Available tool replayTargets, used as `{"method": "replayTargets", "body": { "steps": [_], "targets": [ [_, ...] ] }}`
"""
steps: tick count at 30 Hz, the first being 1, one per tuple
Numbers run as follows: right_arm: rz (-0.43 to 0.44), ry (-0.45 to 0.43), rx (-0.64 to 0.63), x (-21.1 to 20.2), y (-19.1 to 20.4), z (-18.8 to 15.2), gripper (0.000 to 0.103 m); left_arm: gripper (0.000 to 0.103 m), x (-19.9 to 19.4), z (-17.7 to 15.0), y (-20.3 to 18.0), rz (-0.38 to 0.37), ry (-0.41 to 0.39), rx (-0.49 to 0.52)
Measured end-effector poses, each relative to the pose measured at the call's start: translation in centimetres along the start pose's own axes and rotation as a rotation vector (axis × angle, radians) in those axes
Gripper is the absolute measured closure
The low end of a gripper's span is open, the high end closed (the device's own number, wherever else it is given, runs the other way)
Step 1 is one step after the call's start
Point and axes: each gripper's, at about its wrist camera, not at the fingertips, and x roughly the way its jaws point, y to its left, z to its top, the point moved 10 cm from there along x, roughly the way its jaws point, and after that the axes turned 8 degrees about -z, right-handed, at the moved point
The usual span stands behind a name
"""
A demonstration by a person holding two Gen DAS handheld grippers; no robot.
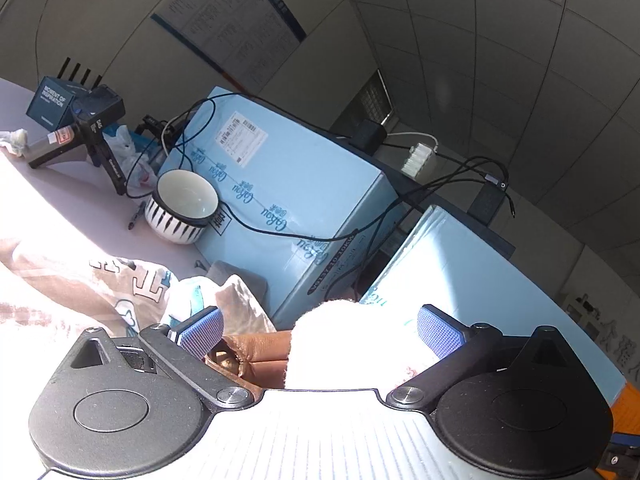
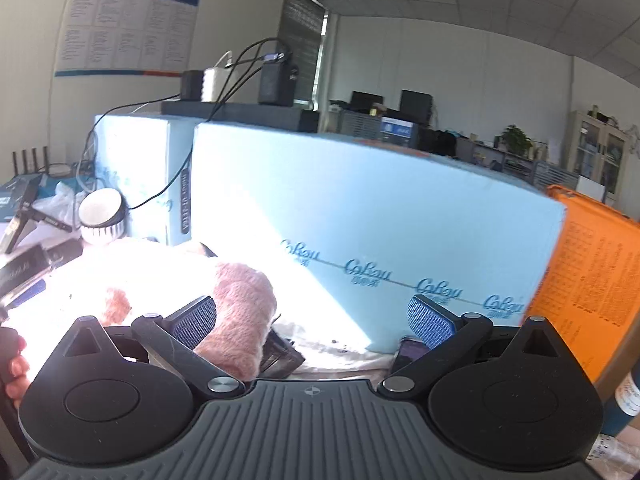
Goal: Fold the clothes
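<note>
In your left wrist view, a dark blue box (image 1: 50,100) sits at the upper left of the frame, with a black camera on a small tripod (image 1: 96,124) just right of it. Lower and further right, a striped bowl (image 1: 182,206) stands on the table (image 1: 60,184) against a pale blue carton (image 1: 280,184) draped with black cables. At the lower left lies a brown printed garment (image 1: 80,284). Your left gripper (image 1: 320,330) is spread wide; a fluffy white fabric (image 1: 344,344) bulges up between its fingers, and you cannot tell whether either pad touches it.

In your right wrist view, the bowl (image 2: 102,218) appears at the left edge of mid-frame. A fuzzy pink sleeve (image 2: 240,312) rises just beside the left pad of your right gripper (image 2: 314,320), whose jaws stand wide apart, gripping nothing. The large blue carton (image 2: 380,216) fills the centre, and an orange crate (image 2: 592,272) sits at the right edge.
</note>
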Motion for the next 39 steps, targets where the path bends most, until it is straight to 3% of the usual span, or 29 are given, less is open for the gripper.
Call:
{"method": "replayTargets", "body": {
  "steps": [6, 14, 16, 18, 21, 23, 27, 29, 31, 33, 39],
  "targets": [
    [0.134, 0.058, -0.072, 4.2, 3.9, -5.1, 0.0, 0.0, 0.2, -0.5, -0.7, -0.007, 0.024, 0.035],
    [0.226, 0.036, 0.212, 6.8, 4.7, -3.5, 0.003, 0.0, 1.3, -2.0, -1.1, 0.002, 0.088, 0.062],
    [0.252, 0.039, 0.248, 7.5, 5.6, -3.4, 0.017, 0.0, 1.5, -2.3, -1.0, 0.006, 0.1, 0.063],
    [0.256, 0.014, 0.262, 7.4, 6.2, -3.0, 0.048, 0.0, 1.6, -2.6, -1.0, 0.009, 0.108, 0.067],
    [0.238, -0.06, 0.247, 6.3, 6.7, -1.8, 0.072, 0.0, 1.7, -3.0, -1.4, 0.002, 0.119, 0.084],
    [0.231, -0.122, 0.247, 4.9, 6.4, -0.8, 0.076, 0.0, 1.6, -3.1, -1.9, -0.018, 0.113, 0.094],
    [0.228, -0.248, 0.275, 0.9, 4.5, 2.1, 0.079, 0.0, 0.1, -2.4, -4.4, -0.149, 0.032, 0.115],
    [0.218, -0.302, 0.287, -1.2, 3.2, 3.7, 0.08, 0.0, -0.8, -2.3, -6.3, -0.266, -0.009, 0.136],
    [0.208, -0.349, 0.288, -3.2, 1.9, 5.1, 0.08, 0.0, -2.2, -2.8, -9.2, -0.438, -0.032, 0.193],
    [0.192, -0.379, 0.286, -4.8, 0.7, 6.4, 0.08, 0.0, -3.4, -4.0, -11.8, -0.558, -0.026, 0.273],
    [0.106, -0.464, 0.301, -9.9, -3.6, 8.7, 0.08, 0.0, -5.1, -8.0, -16.4, -0.671, 0.005, 0.499]
  ]
}}
